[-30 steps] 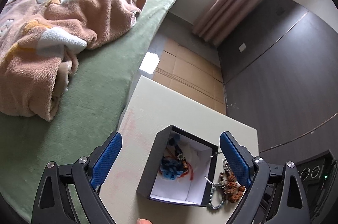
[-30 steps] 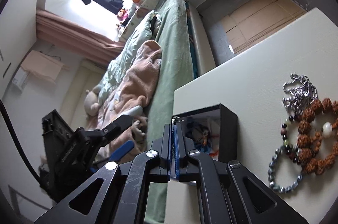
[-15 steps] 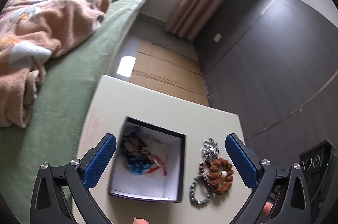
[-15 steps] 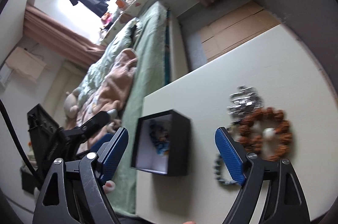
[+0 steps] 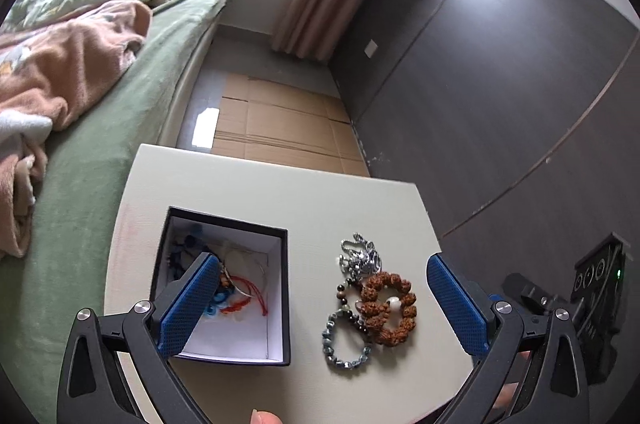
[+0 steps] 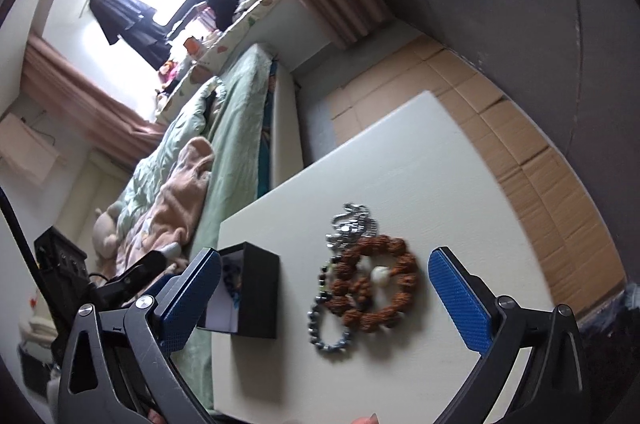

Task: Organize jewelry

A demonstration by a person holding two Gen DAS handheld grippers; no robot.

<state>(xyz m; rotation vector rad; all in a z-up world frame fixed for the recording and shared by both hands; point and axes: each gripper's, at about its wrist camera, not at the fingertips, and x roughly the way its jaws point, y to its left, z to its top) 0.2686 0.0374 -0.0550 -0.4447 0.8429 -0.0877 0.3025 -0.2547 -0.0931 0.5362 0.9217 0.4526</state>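
Pile of loose bracelets on the tabletop just right of the open black jewelry box [image 5: 224, 288], toward the right edge: brown seed-bead bracelet [image 6: 376, 280] on top, grey bead bracelet [image 6: 326, 330] at its near side, silver chain [image 6: 352, 224] at its far side. Pile lies straight ahead between the spread fingers of the right gripper [image 6: 324, 304], which looks nearer. Its jaws are opening, nothing between the pads. Left gripper [image 5: 324, 304] spread wide, empty, straddling box and pile. Box holds blue and red pieces.
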